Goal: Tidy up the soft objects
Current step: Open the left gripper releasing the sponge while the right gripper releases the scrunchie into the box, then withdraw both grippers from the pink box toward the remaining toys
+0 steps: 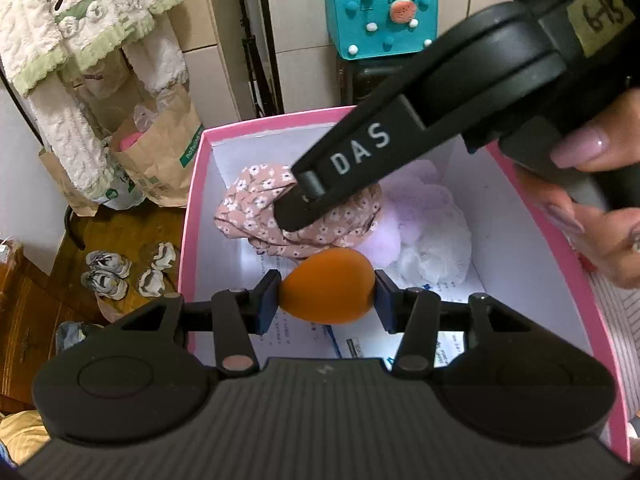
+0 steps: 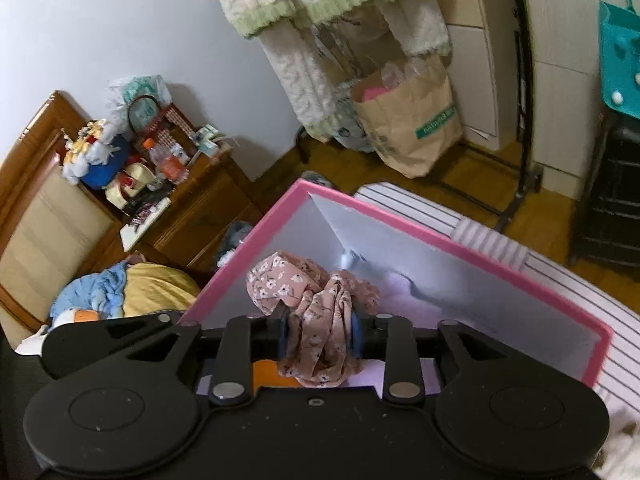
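My left gripper [image 1: 327,297] is shut on an orange egg-shaped sponge [image 1: 327,292] and holds it over the near end of the pink box [image 1: 191,216]. My right gripper [image 2: 320,336] is shut on a pink floral scrunchie [image 2: 316,312]; in the left wrist view it [image 1: 304,196] reaches into the box from the upper right, with the scrunchie [image 1: 248,208] bunched under its tip. A lilac fluffy item [image 1: 416,200] and a white lacy item [image 1: 436,256] lie in the box at the right. An orange patch [image 2: 272,376] shows below the right gripper.
The pink box [image 2: 440,240] has white walls and printed paper on its floor, and sits on a striped bed sheet [image 2: 404,204]. Paper bags [image 1: 160,160], hanging fleece clothes [image 1: 80,20], shoes [image 1: 108,276] and a teal bag [image 1: 380,20] lie beyond. A cluttered wooden nightstand [image 2: 192,208] stands left.
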`<state>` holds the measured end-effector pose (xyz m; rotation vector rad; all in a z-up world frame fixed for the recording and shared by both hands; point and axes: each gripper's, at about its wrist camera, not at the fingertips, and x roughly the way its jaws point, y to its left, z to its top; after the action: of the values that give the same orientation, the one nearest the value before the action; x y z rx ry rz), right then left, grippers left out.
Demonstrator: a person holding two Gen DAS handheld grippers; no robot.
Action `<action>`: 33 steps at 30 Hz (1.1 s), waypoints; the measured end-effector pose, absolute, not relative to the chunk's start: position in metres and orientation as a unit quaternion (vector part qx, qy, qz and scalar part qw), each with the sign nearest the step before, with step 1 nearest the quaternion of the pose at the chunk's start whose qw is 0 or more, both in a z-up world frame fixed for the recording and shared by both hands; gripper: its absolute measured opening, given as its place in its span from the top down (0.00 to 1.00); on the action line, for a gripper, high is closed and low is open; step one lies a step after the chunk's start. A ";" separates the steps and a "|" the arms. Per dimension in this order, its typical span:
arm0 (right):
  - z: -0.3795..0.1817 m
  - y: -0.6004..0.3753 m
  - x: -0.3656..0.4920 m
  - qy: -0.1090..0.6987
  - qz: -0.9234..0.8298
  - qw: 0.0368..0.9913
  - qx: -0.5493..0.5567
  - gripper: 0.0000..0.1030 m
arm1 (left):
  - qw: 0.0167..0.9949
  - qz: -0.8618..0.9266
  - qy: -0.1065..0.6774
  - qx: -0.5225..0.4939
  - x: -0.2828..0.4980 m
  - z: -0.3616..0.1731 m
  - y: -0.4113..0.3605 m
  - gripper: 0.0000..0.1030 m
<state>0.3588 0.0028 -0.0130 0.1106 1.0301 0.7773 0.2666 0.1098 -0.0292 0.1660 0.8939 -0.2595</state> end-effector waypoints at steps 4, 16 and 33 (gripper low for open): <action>-0.005 -0.010 0.355 0.458 0.366 0.808 0.059 0.56 | 0.893 -0.113 0.428 0.082 0.269 -0.030 0.111 0.53; 0.024 -0.055 0.304 0.418 0.360 0.833 0.027 0.55 | 0.895 -0.111 0.422 0.094 0.265 -0.029 0.113 0.40; 0.060 -0.077 0.207 0.378 0.377 0.845 -0.035 0.55 | 0.890 -0.121 0.435 0.066 0.209 0.009 0.123 0.39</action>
<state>0.2065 -0.0772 0.0601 -0.0729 0.7972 0.7965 0.2085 0.1226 0.0085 0.1377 0.9024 -0.2521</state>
